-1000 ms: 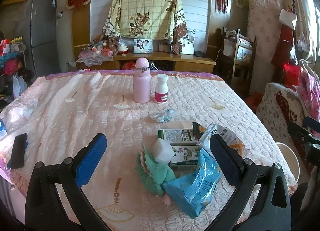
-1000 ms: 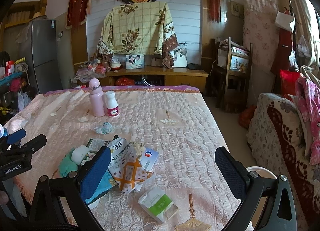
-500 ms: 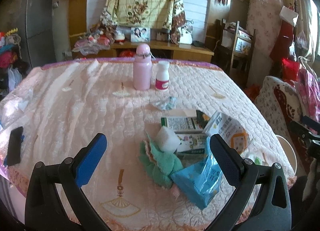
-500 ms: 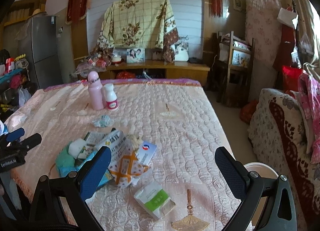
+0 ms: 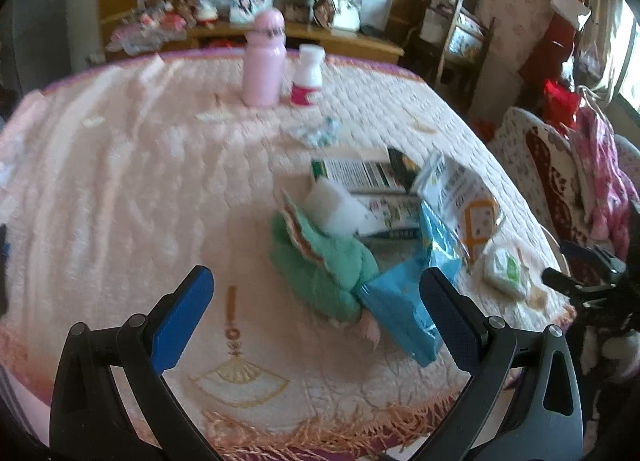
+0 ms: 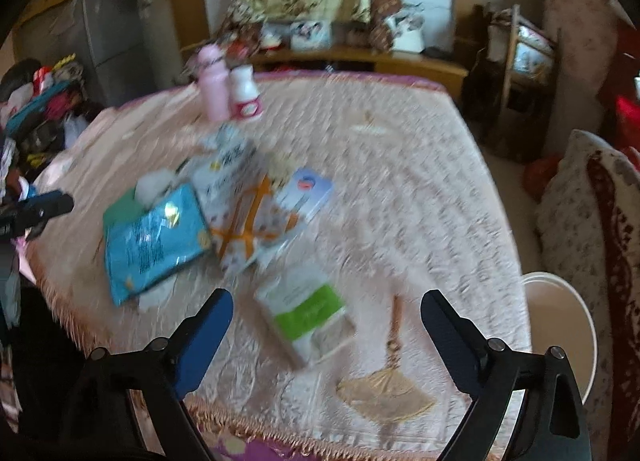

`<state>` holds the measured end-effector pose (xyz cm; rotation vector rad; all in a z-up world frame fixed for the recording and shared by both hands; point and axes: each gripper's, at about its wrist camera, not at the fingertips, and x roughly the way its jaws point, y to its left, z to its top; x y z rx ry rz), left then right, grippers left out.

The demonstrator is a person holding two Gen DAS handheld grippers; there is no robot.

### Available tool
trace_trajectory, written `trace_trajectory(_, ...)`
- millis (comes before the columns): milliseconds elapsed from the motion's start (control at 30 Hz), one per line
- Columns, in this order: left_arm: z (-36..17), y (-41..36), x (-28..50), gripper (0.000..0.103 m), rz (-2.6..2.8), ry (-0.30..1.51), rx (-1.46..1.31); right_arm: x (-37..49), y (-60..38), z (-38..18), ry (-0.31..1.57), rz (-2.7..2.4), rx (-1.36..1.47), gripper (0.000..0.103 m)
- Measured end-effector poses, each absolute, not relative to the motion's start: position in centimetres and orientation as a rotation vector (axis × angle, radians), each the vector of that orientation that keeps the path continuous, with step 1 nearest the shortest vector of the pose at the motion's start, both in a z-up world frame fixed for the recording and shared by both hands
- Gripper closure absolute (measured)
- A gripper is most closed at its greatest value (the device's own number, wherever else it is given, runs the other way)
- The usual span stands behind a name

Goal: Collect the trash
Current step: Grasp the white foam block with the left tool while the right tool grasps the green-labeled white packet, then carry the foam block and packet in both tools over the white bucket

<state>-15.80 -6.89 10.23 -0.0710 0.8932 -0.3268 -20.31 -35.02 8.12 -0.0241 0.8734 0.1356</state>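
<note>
Your left tool (image 5: 316, 317) gapes wide, empty, blue packet (image 5: 404, 301) lower centre | right tool (image 6: 326, 325) equally wide, empty; only its view shows white bucket (image 6: 568, 325) lower right, contents unseen.

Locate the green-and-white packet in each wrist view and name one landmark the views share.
Left wrist: green-and-white packet lies far right, near the table edge, beyond the blue bag.
Right wrist: packet lies low centre, between the open fingers.
Shared landmark: pink bottle.

Both blurred wrist views look down, apparently closely, sharing the blue packet (image 5: 404, 301).
</note>
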Motion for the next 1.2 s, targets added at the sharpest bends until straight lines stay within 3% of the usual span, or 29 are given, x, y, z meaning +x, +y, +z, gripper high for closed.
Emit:
trace_trajectory(500, 9.3, -11.5, -9.6, 0.008, -0.319, 0.925, 0.095, -18.7, -34.5, 5.6, 0.938, 0.189, -0.037, 0.012)
trace_trajectory(600, 8.3, -12.5, -7.9, 0.022, -0.336, 0.973, 0.131, -18.0, -34.6, 5.0, 0.96, 0.186, -0.036, 0.015)
trace_trajectory(667, 7.5, -13.0, -7.1, 0.025, -0.345, 1.007, 0.153, -17.6, -34.8, 4.7, 0.968, 0.19, -0.025, 0.016)
trace_trajectory(767, 6.5, -13.5, -6.3, 0.046, -0.35, 1.041, 0.188, -16.9, -34.6, 4.1, 0.983, 0.206, -0.023, 0.018)
trace_trajectory(900, 6.6, -12.9, -5.6, 0.073, -0.384, 1.066, 0.14, -16.1, -34.3, 2.7, 1.025, 0.234, -0.022, 0.045)
trace_trajectory(1033, 7.5, -11.9, -5.5, 0.077, -0.41, 1.074, 0.092, -16.3, -34.5, 3.2, 1.009, 0.24, 0.006, 0.06)
trace_trajectory(1200, 11.0, -11.2, -6.2, 0.077, -0.44, 1.029, 0.009, -17.3, -35.7, 5.3, 0.962, 0.238, 0.055, 0.062)
